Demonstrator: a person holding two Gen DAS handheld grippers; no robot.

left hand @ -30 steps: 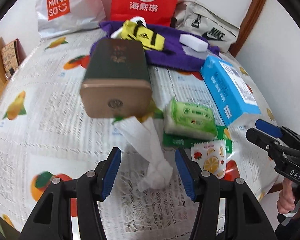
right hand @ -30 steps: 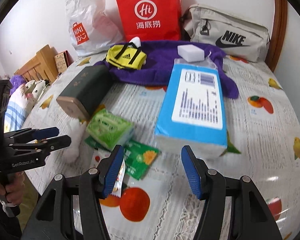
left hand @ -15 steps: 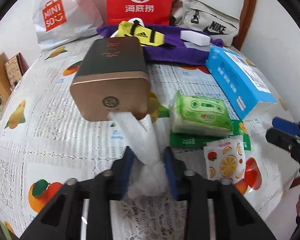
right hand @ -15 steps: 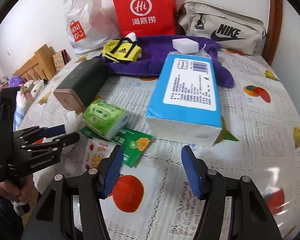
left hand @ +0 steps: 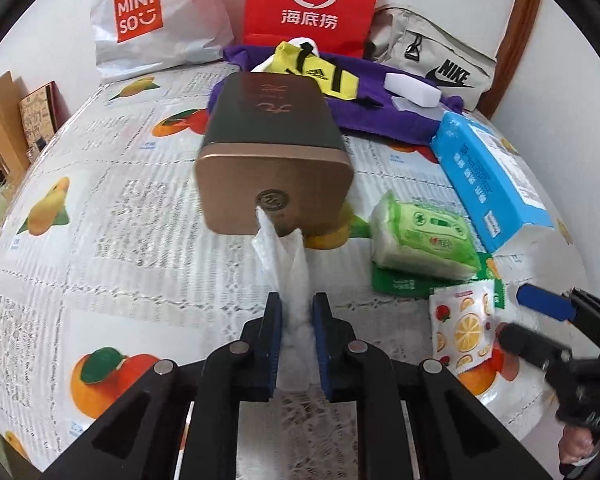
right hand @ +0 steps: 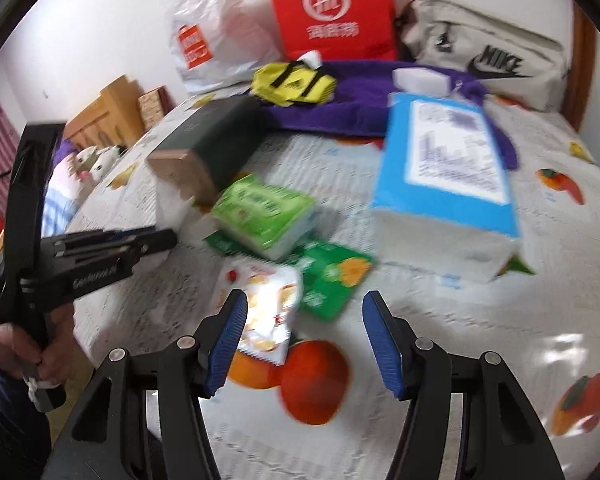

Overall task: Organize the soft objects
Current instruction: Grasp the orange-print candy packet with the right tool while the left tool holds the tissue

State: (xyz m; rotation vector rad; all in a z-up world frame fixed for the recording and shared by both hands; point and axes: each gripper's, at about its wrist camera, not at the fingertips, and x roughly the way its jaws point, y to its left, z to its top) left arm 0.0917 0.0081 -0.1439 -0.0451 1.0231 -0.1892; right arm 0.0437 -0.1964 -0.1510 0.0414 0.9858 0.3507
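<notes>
Left wrist view: the left gripper (left hand: 296, 316) pinches the white tissue (left hand: 286, 256) trailing from the gold end of the dark tissue box (left hand: 274, 160) lying on the fruit-print tablecloth (left hand: 100, 240). Right gripper (right hand: 302, 328) hangs spread wide above the fruit sachet (right hand: 270, 312), holding nothing

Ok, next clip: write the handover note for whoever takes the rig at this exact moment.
Left tongs: shut on the white tissue trailing from the dark tin box, which lies on its side.
Right tongs: open, empty, above the fruit-print sachet.
Green wipes pack and blue tissue pack lie beside the box on the table.
Nothing sorted yet; everything remains.
</notes>
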